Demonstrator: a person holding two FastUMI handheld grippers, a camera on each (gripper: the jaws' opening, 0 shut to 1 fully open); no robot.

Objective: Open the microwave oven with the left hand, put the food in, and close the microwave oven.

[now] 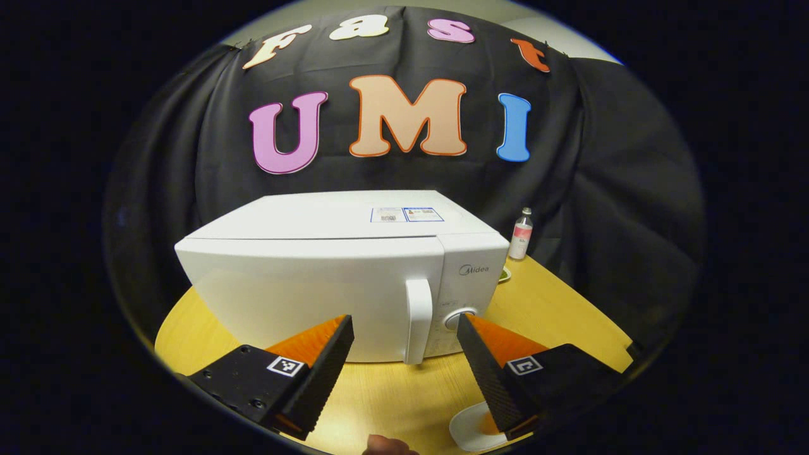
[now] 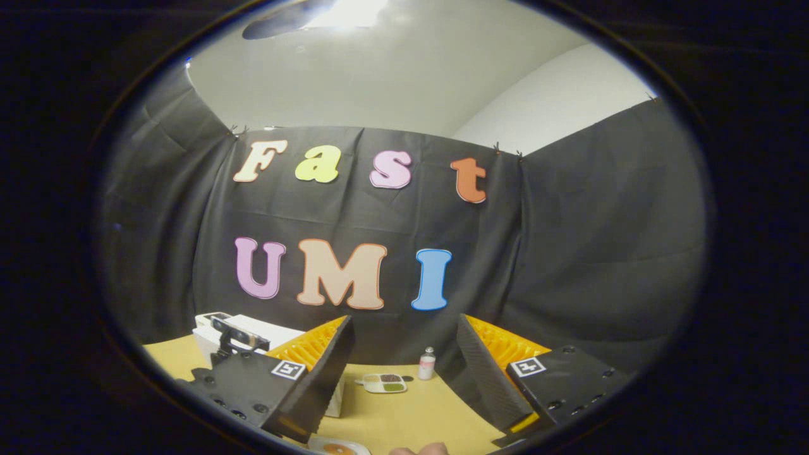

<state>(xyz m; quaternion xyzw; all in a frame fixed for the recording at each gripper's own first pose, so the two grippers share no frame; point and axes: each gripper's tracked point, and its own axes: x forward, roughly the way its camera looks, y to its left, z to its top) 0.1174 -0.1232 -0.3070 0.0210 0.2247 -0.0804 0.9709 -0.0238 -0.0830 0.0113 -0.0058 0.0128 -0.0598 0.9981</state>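
Observation:
The white microwave (image 1: 328,284) stands on the round wooden table (image 1: 392,395) with its door closed and its vertical handle (image 1: 418,322) right of centre. My left gripper (image 1: 404,325) is open, a short way in front of the door, its fingers framing the handle. A white plate with orange food (image 1: 471,428) lies at the table's near edge, partly under the right finger. In the right gripper view, my right gripper (image 2: 404,328) is open and empty, raised above the table. That plate (image 2: 338,447) lies below it, and the microwave (image 2: 278,333) stands to the left behind the finger.
A small bottle (image 1: 521,234) stands behind the microwave's right side, also seen as the bottle (image 2: 428,363) at the back. A divided tray of food (image 2: 384,382) lies near it. A fingertip (image 1: 385,445) shows at the bottom edge. A black device (image 2: 237,338) sits before the microwave.

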